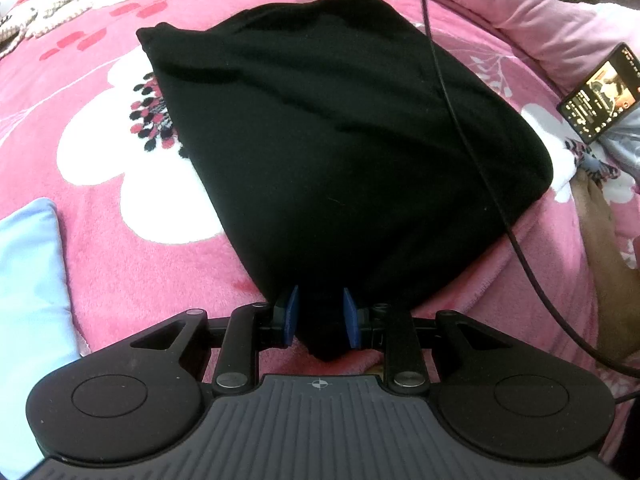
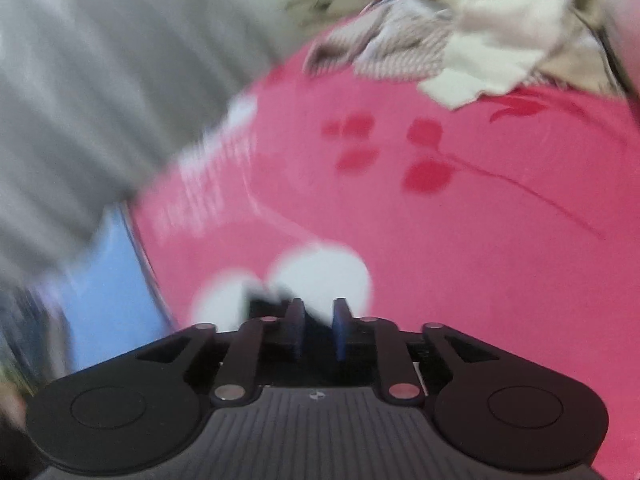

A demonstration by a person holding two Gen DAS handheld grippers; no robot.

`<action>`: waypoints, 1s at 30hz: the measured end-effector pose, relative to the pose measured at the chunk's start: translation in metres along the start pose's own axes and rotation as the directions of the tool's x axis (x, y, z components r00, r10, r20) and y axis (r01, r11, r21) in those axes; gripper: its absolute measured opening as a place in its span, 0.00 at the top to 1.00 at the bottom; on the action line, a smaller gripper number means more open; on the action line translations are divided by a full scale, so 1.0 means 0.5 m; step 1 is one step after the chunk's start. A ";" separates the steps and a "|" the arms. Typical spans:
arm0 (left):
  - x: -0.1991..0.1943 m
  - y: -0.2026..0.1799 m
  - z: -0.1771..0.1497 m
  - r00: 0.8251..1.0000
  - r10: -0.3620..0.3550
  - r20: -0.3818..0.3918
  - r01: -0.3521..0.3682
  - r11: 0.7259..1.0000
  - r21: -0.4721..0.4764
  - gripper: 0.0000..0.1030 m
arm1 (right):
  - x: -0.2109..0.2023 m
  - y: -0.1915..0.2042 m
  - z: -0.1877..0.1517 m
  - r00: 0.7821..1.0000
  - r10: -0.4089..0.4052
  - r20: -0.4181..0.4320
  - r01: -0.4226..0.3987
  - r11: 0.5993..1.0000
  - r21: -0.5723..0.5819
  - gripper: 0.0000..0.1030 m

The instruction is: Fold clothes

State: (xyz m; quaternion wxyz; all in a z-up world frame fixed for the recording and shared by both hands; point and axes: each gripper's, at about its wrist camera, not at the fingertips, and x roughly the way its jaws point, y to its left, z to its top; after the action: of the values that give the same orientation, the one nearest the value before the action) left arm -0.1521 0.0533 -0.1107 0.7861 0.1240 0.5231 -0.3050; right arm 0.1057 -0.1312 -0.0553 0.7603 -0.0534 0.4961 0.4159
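My left fingers (image 1: 320, 316) pinch the near corner of the black garment (image 1: 340, 128), which spreads away ahead of them over the pink bed (image 1: 100, 208). My right fingers (image 2: 318, 328) stand narrow with nothing between them. The cloth looks soft, limp and light; I'd take hold at a far corner.
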 end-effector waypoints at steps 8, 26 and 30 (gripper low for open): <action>-0.003 -0.003 0.003 1.000 0.006 -0.007 -0.006 1.000 0.000 0.77 | 0.013 0.053 -0.059 0.995 -0.098 -0.018 0.091 0.963 -0.255 0.78; -0.009 0.010 -0.002 1.000 0.004 -0.006 -0.004 1.000 -0.003 0.76 | 0.015 0.098 -0.089 0.981 -0.192 -0.010 0.170 0.892 -0.419 0.97; -0.010 0.011 -0.003 1.000 0.002 -0.007 -0.002 1.000 -0.003 0.76 | -0.009 0.080 -0.078 0.973 -0.226 0.054 0.229 0.898 -0.375 0.98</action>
State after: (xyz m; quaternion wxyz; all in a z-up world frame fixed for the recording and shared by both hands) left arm -0.1513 0.0604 -0.1075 0.7848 0.1244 0.5260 -0.3032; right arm 0.0499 -0.1273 -0.0579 0.7811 -0.2551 0.3934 0.4124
